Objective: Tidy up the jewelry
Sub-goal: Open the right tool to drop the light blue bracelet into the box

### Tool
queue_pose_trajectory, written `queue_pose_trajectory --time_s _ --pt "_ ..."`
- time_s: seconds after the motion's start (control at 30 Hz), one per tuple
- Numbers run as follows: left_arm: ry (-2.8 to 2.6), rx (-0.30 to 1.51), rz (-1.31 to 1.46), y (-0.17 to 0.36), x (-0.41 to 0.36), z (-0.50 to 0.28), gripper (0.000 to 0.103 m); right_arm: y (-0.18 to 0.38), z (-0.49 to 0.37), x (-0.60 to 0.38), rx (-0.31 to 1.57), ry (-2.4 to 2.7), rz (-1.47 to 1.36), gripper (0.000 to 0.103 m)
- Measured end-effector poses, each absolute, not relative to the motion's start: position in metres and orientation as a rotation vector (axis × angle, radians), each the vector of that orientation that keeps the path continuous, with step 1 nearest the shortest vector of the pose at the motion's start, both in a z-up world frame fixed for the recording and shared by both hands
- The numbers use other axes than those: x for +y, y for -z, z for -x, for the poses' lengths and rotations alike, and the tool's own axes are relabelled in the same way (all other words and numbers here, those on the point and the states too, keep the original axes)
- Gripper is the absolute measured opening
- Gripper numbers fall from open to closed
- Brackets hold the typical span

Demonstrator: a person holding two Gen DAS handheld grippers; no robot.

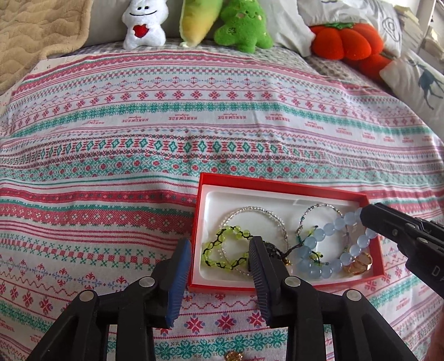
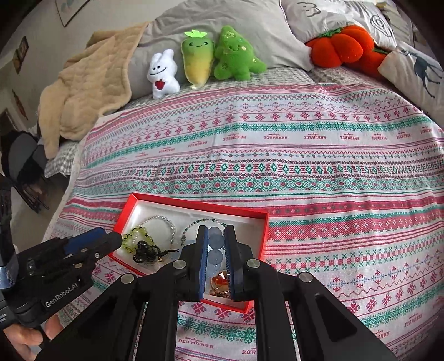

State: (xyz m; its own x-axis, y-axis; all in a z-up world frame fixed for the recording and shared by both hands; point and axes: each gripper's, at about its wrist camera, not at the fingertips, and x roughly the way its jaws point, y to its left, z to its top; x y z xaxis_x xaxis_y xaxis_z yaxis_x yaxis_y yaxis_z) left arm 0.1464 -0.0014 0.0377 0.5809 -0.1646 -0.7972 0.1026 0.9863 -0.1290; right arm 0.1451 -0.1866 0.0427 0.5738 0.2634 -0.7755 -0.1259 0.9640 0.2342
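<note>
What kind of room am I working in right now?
Most likely a bedroom: the red jewelry box sits on a patterned bedspread, with pillows and plush toys lined along the head and a beige blanket bunched at one corner.

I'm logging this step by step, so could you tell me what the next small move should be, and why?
Probably open the right gripper to drop the blue bracelet: its pads are shut on the beads over the red box, where the other bracelets already lie. The left gripper is open and empty.
</note>
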Motion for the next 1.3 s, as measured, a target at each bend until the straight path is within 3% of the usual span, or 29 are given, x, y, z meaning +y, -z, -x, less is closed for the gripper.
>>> queue_pose_trajectory --time_s 0.13,0.27,0.63,0.87,1.3 --pt "0.153 0.907 0.041 -0.045 -0.004 -0.138 0.055 -0.043 -0.142 -0.189 0.963 -0.236 -0.151 0.017" --pt "0.152 0.881 0.014 -0.053 -0.007 -0.128 0.070 -0.051 -0.131 -0.190 0.956 -0.232 -0.131 0.045" --pt "0.134 0.902 -0.012 -0.059 -0.014 -0.094 0.092 -0.069 -0.094 -0.195 0.958 -0.209 -0.103 0.061" --pt "0.133 0.989 0.015 -0.043 -0.009 -0.074 0.093 -0.062 -0.068 -0.200 1.012 -0.173 -0.090 0.068" --pt "0.141 1.042 -0.072 -0.016 0.002 -0.036 0.093 -0.041 -0.034 -0.213 1.084 -0.144 -0.077 0.068"
